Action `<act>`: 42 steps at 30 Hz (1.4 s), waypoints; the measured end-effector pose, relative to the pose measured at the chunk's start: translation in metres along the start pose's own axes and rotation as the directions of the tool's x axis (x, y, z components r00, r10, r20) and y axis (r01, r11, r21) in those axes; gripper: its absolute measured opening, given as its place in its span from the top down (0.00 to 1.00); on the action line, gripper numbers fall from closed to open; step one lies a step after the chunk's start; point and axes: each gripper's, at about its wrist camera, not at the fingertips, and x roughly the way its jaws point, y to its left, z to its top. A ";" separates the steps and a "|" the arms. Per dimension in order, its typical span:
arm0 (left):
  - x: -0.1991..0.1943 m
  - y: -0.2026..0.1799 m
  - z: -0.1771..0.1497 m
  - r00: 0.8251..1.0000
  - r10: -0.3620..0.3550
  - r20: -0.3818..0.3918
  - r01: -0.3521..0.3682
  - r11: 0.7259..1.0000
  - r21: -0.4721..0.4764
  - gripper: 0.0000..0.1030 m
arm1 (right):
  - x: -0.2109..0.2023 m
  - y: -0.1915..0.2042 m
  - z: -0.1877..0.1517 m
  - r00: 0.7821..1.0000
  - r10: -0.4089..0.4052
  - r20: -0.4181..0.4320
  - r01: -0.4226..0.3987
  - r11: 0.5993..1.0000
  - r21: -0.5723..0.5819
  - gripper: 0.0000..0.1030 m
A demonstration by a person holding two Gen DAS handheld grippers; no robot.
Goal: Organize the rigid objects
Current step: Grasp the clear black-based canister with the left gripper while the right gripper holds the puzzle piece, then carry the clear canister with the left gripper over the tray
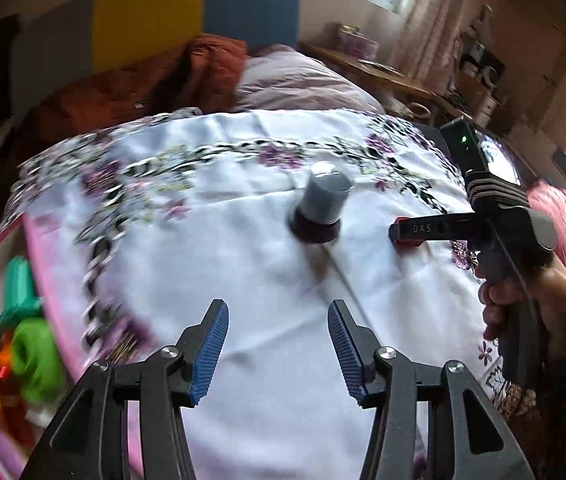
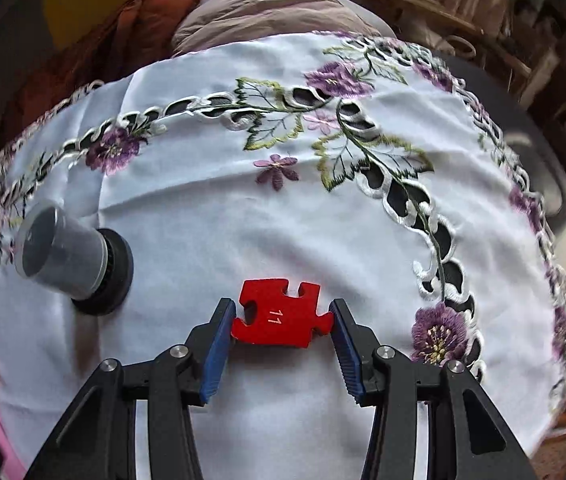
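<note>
Clamping the red puzzle piece (image 2: 279, 314), the right tongs (image 2: 283, 316) needed lifting next; the left tongs (image 1: 278, 330) stood apart, empty.

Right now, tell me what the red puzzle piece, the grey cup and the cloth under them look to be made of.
Red puzzle piece: rigid flat board, probably painted wood or dense plastic; matte red face, clean cut edges, printed 11.
Grey cup: translucent, smoky plastic with a glossy sheen, standing on a black ribbed base, likely plastic or rubber.
Cloth: white woven fabric, creased, with purple flower embroidery and cutwork.
</note>
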 end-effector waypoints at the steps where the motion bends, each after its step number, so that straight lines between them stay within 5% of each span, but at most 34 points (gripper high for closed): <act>1: 0.007 -0.004 0.005 1.000 0.000 -0.003 0.000 1.000 0.022 0.49 | 0.000 -0.001 0.000 1.000 -0.003 0.001 0.003 1.000 0.002 0.52; 10: 0.050 -0.032 0.046 0.997 -0.055 0.054 0.046 0.986 0.157 0.49 | 0.003 -0.009 0.003 1.000 0.028 -0.002 -0.028 0.999 0.031 0.52; 28: 0.104 -0.045 0.075 0.994 -0.081 0.072 0.067 0.982 0.179 0.49 | 0.002 -0.001 0.000 1.000 -0.002 0.004 0.002 1.000 -0.012 0.51; 30: 0.113 -0.042 0.075 0.997 -0.067 0.049 0.058 0.984 0.167 0.57 | 0.002 -0.001 0.000 1.000 -0.006 0.005 0.006 1.000 -0.020 0.52; 42: 0.049 -0.025 0.039 0.995 0.006 0.099 -0.014 0.997 0.072 0.57 | 0.003 0.006 -0.001 0.999 -0.026 0.021 0.027 0.997 -0.066 0.52</act>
